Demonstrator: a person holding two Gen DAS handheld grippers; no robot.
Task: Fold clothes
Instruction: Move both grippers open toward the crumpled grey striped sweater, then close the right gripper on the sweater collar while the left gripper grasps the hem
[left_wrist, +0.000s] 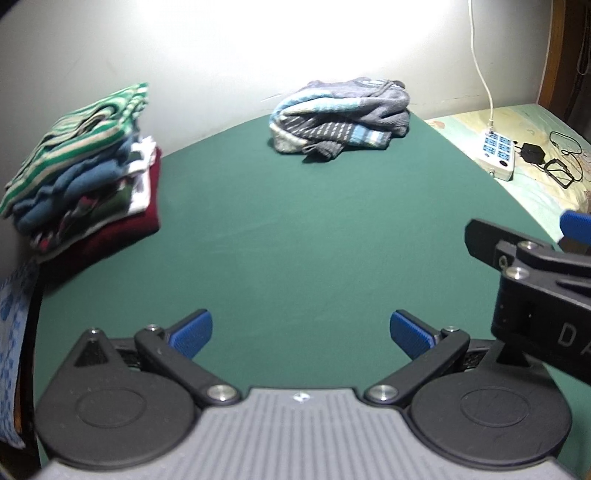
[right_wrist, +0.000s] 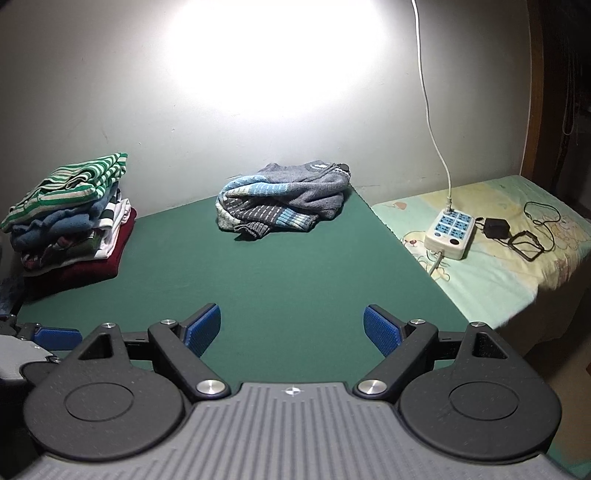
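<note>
Both tools spread apart, empty: left tool (left_wrist: 301, 334), right tool (right_wrist: 291, 330). Gray sweater (right_wrist: 284, 197) bunched at far edge of green surface (right_wrist: 280, 280), straight ahead, long axis crosswise. Neither tool clearly nearer.

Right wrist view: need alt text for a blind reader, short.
The open right gripper hovers over a bare green table, holding nothing. A grey and blue knit sweater lies bunched at the far edge, a stack of folded clothes sits far left, and a white power strip rests on the bed to the right.
</note>
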